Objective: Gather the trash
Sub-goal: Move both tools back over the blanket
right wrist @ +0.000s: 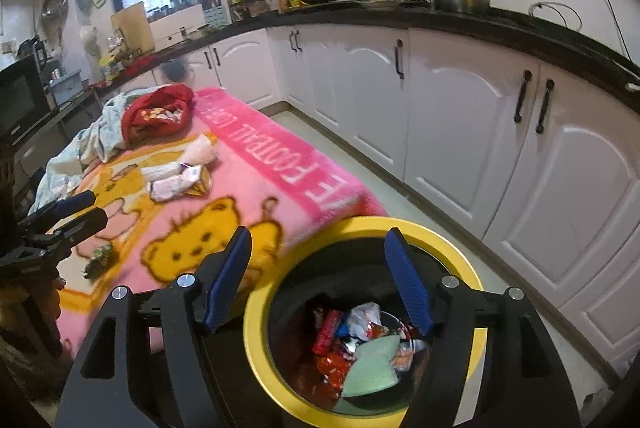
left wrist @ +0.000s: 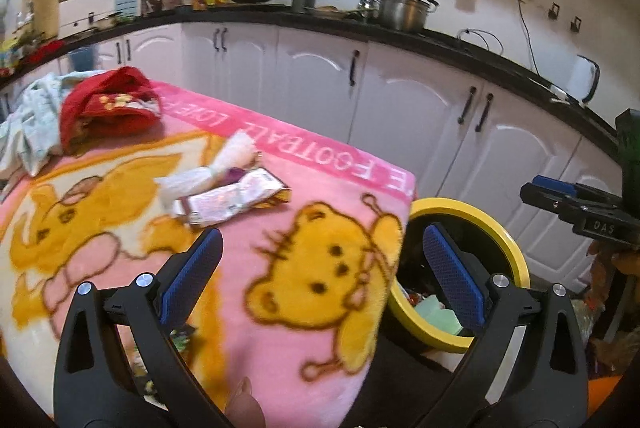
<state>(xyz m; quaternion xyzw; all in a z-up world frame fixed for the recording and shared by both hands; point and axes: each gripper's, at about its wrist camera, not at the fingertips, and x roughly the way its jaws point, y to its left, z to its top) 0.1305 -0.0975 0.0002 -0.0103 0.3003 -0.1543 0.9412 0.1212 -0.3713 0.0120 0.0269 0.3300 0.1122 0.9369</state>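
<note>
A silvery wrapper point(left wrist: 236, 197) and a white crumpled plastic bag point(left wrist: 236, 151) lie on the pink bear blanket point(left wrist: 320, 308) that covers the table. My left gripper point(left wrist: 322, 240) hangs open above the blanket's near corner, nothing between its blue pads. A small dark green wrapper point(right wrist: 100, 260) lies on the blanket near the left gripper point(right wrist: 80, 211). A black bin with a yellow rim point(right wrist: 256, 308) stands at the table's corner, holding several wrappers point(right wrist: 360, 340). My right gripper point(right wrist: 318, 236) hovers open over the bin, empty. The same bin point(left wrist: 516, 252) shows in the left wrist view.
A red cloth point(left wrist: 108, 103) and a pale crumpled cloth point(left wrist: 28, 123) sit at the blanket's far end. White cabinets point(right wrist: 460, 131) under a black counter point(right wrist: 440, 17) run along the far side, with a strip of floor point(right wrist: 360, 167) between them and the table.
</note>
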